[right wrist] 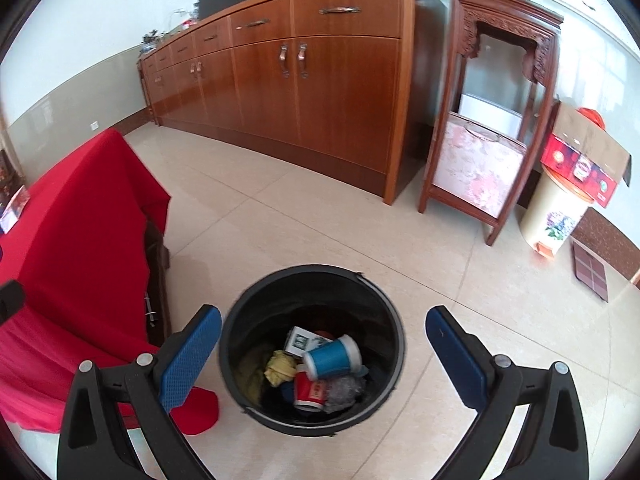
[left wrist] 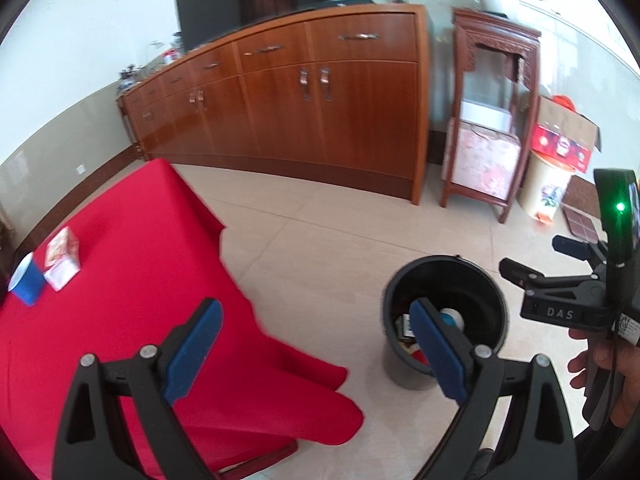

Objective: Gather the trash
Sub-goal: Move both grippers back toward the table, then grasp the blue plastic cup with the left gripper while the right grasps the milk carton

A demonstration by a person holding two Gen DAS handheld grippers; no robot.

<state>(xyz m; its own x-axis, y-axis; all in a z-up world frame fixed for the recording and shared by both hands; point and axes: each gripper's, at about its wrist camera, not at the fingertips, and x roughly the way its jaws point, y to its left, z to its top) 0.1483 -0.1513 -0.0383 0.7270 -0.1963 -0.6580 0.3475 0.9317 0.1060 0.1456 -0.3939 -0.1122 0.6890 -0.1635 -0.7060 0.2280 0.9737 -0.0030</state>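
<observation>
Right wrist view: long brown wooden sideboard (right wrist: 304, 80) along the far wall, pale tiled floor (right wrist: 304, 216) in front. Table under a red cloth (right wrist: 80, 240) at left; cloth corner droops to the floor just beside the bin. Round black plastic trash bin (right wrist: 240, 360) stands on the tiles directly below the right gripper (right wrist: 323, 354), jaws spread wide, nothing between them — placement reads as a drop position over the mouth. Bin part full: blue-and-white paper cup (right wrist: 332, 358) on its side on top, red-and-white cup (right wrist: 310, 392) beneath it, crumpled yellow wrapper (right wrist: 280, 368), clear crinkled plastic (right wrist: 344, 390), small printed box (right wrist: 300, 340).

Left wrist view: left gripper (left wrist: 316, 354) also released and empty, hanging between table edge and bin. Trash remaining on the cloth, far left: blue paper cup (left wrist: 26, 284) tipped over, touching a small red-and-white carton (left wrist: 62, 258). Judgement: mostly done; those two look like the next pickups, light and easily crushed.
</observation>
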